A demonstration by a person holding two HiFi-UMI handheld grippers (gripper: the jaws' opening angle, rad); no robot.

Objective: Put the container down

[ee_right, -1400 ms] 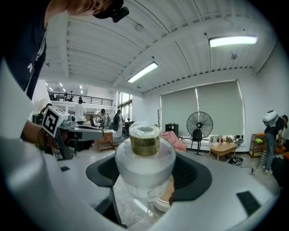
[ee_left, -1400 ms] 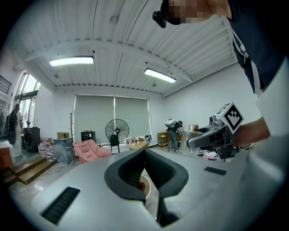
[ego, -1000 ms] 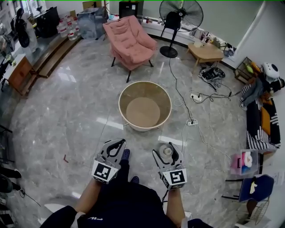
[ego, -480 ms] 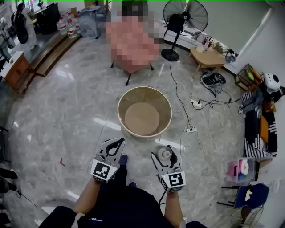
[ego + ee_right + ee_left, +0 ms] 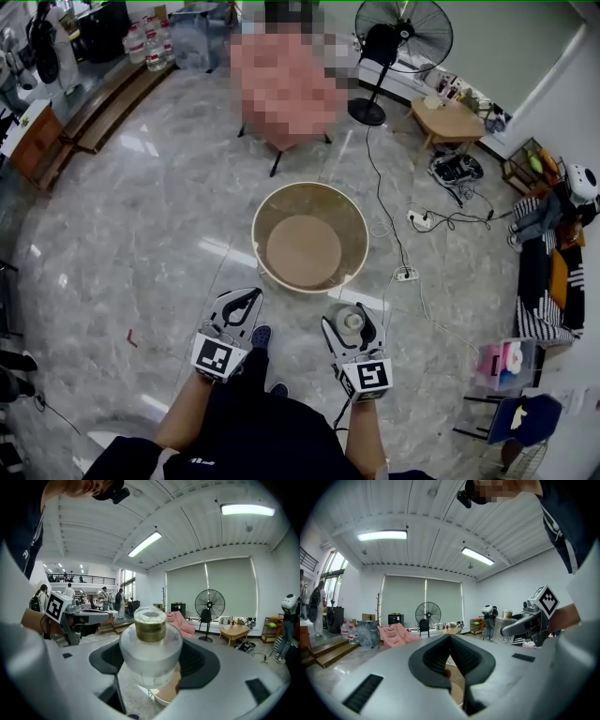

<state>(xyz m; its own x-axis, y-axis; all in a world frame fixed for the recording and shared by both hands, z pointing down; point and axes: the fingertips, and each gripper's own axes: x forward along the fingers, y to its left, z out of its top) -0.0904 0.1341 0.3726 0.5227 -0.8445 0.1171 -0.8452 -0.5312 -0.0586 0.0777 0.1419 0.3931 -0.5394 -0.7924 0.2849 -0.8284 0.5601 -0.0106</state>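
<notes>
Pale marble floor (image 5: 141, 244) is spread beneath both claws, and a round tan tub (image 5: 272, 208) is seen standing on it just ahead. The container (image 5: 150, 648), a clear jar with a gold band, is clamped in the right claw (image 5: 351, 319), held above the floor near the tub. The left claw (image 5: 450, 639) is closed on nothing.

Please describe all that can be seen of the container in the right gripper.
The container is small and round, of clear, slightly frosted material, with a gold-coloured band at the neck and a clear cap. It stands upright between the fingers of the right gripper, which are shut on its body. In the head view it shows over the floor, near the round tub.
</notes>
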